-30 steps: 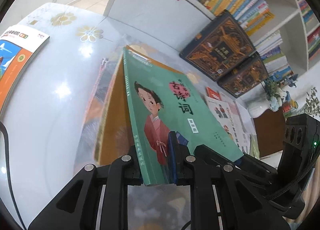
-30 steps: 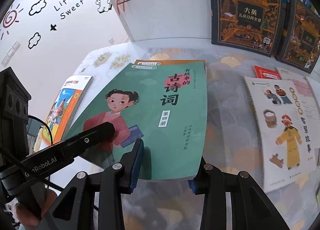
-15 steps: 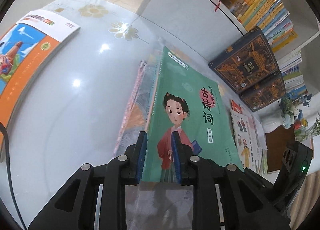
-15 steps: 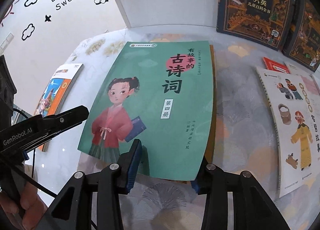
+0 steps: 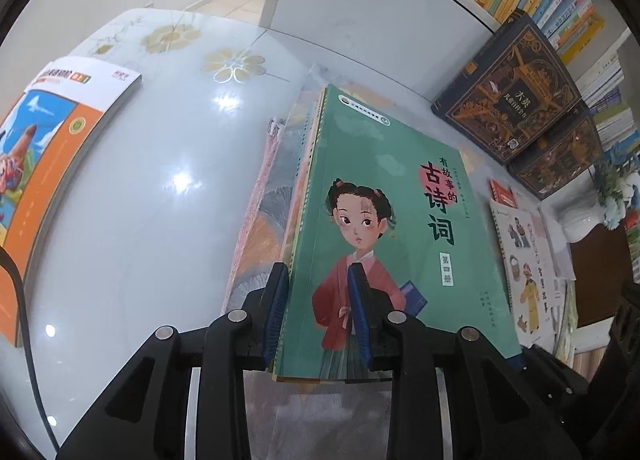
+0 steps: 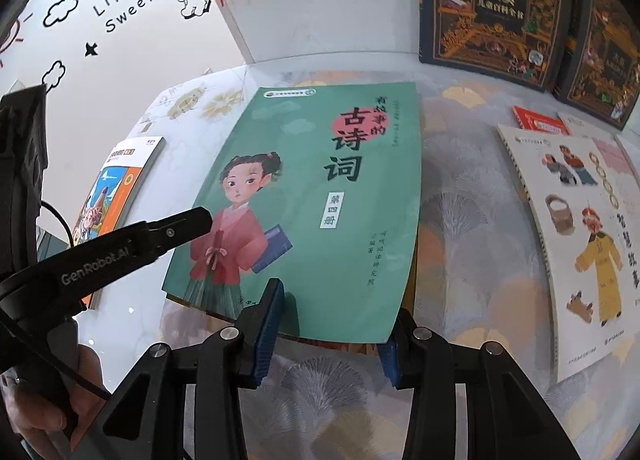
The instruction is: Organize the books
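**Releasing the top volume.** The green softcover book with a girl in a red robe on its cover [image 5: 400,219] lies flat on a pile of thin paperbacks [image 5: 298,163] on the glossy white table [image 5: 160,179]. The left gripper [image 5: 318,312] straddles this book's spine edge. Its jaws have just been opening, and the edge sits between the blue pads unclamped, which we read as setting the book down. The right gripper [image 6: 328,332] spans the book's near edge with fingers released, probably to square the pile. An orange-and-white paperback [image 5: 48,163] lies well to the book's left and a cream picture book [image 6: 580,240] near its right. Two dark ornate hardcovers [image 6: 488,3] stand behind it. We judge these are yet to be sorted.
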The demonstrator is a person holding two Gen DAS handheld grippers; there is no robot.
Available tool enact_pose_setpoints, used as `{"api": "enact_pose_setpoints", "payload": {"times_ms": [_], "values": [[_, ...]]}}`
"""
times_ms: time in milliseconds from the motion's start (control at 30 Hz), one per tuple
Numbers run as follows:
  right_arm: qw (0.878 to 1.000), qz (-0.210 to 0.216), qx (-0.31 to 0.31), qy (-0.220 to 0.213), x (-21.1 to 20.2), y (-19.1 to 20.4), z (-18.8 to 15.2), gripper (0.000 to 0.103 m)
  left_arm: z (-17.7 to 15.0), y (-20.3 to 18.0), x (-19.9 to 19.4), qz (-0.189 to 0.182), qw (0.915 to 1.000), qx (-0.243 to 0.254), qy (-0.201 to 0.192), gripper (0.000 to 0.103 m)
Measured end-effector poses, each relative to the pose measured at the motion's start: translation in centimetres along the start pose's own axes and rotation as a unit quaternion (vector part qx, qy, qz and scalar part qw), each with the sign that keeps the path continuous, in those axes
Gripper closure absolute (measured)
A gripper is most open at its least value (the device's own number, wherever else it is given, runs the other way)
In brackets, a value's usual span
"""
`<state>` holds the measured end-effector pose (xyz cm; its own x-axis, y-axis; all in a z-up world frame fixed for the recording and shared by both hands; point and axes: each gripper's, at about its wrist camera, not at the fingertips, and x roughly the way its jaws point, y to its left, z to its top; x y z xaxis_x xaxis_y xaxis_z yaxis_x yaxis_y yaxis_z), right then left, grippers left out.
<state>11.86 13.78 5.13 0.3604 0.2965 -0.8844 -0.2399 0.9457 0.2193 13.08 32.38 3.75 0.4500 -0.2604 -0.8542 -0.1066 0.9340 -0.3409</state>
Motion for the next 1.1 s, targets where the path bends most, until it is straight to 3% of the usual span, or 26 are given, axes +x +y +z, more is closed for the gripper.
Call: {"api": "enact_pose_setpoints", "payload": {"times_ms": [200,367,400,467,500,533,633,767,833,933,1000,1100], "values": [[0.999,0.020,0.012,0.035,0.2,-1.7,0.2,0.057,-0.5,0.5,-0.9,-0.009,0.9998,-0.017,-0.001,0.077],[0.999,0.019,0.023,0.036,-2.7,-5.6,-2.5,0.052,-1.3,-0.8,-3.0,-0.011,0.9998,0.006,-0.016,0.074],[0.999,0.014,0.029,0.032,-3.4,-6.5,-3.0,0.051,-1.3,-1.5,-3.2,-0.024,0.9995,0.018,-0.013,0.070],[0.999,-0.002,0.041,0.020,-4.8,-8.9,-4.0,0.051,-1.8,-3.8,-3.3,-0.070,0.9963,0.049,0.011,0.046],[0.999,-0.019,0.044,0.011,-5.6,-10.3,-4.3,0.050,-2.2,-5.1,-3.3,-0.090,0.9940,0.060,0.015,0.028],[0.998,-0.037,0.043,0.002,-6.3,-11.7,-4.3,0.049,-2.6,-6.6,-3.2,-0.110,0.9912,0.072,0.015,0.023],[0.991,-0.114,0.062,-0.028,-8.3,-16.9,-3.7,0.047,-3.9,-11.8,-1.8,-0.148,0.9806,0.119,0.046,0.023],[0.978,-0.143,0.145,-0.046,-10.0,-24.4,-2.7,0.047,-5.6,-18.3,1.7,-0.153,0.9690,0.178,0.076,0.024],[0.970,-0.145,0.189,-0.045,-10.4,-27.8,-2.8,0.047,-5.8,-20.3,4.1,-0.154,0.9681,0.170,0.102,0.030],[0.964,-0.109,0.241,-0.035,-9.9,-31.0,-3.2,0.047,-5.9,-21.8,6.4,-0.141,0.9703,0.157,0.119,0.042],[0.962,-0.079,0.261,-0.030,-9.2,-32.0,-3.8,0.047,-6.1,-22.2,7.1,-0.128,0.9721,0.154,0.123,0.043],[0.963,-0.079,0.257,-0.024,-7.6,-31.9,-4.2,0.048,-6.1,-22.2,7.7,-0.118,0.9745,0.146,0.123,0.043]]}}
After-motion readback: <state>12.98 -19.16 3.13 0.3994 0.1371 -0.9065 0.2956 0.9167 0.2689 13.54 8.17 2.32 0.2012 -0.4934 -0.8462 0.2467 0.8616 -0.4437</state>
